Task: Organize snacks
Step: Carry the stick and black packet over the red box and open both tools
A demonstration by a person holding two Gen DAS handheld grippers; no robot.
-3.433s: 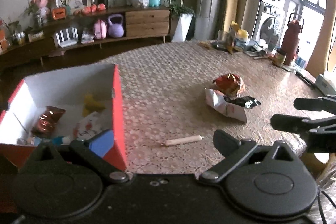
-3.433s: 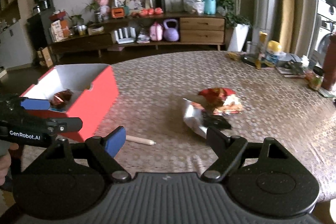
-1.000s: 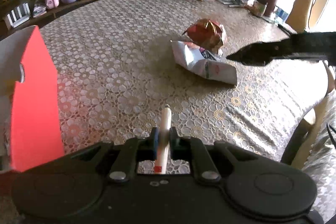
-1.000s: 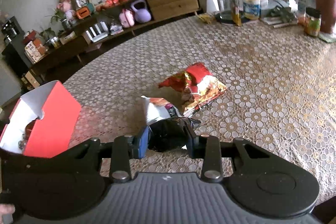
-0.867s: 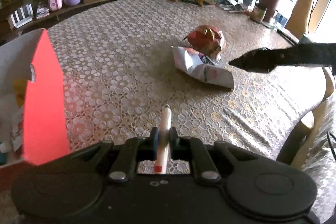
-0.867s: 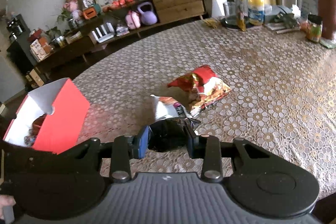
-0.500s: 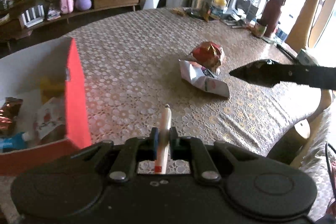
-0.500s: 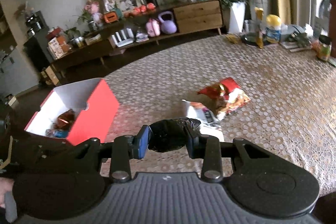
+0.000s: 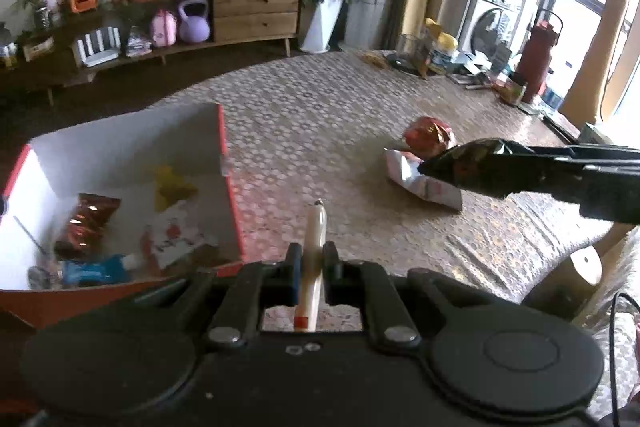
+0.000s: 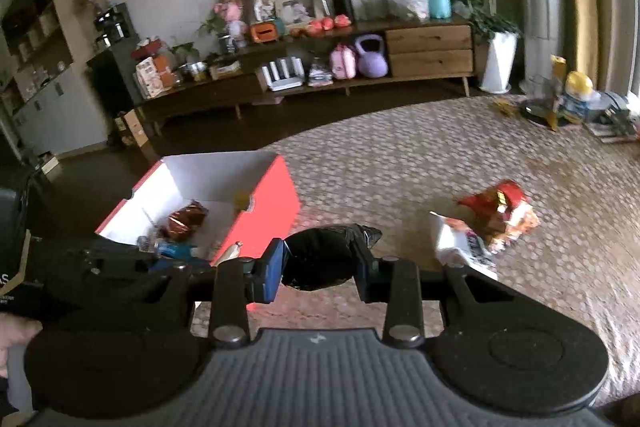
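My left gripper (image 9: 308, 269) is shut on a pale sausage stick (image 9: 312, 247) and holds it above the table near the red box (image 9: 230, 183). The box holds several snacks, among them a brown shiny packet (image 9: 86, 223) and a white printed packet (image 9: 172, 241). My right gripper (image 10: 318, 267) is shut on a black snack packet (image 10: 320, 259); it shows in the left wrist view (image 9: 472, 167) on the right. A white packet (image 9: 420, 179) and a red packet (image 9: 430, 139) lie on the table. The red box (image 10: 272, 211) also shows in the right wrist view.
The table wears a gold lace-pattern cloth (image 9: 320, 131). Bottles, jars and a dark red flask (image 9: 534, 67) crowd its far right edge. A low wooden sideboard (image 10: 360, 67) with toys stands behind the table. A chair back (image 9: 580, 267) stands at the table's near right.
Both grippers have lifted and pulled back with their snacks held. The left view has swung left, so the inside of the red box now shows. The right view also turned toward the box.
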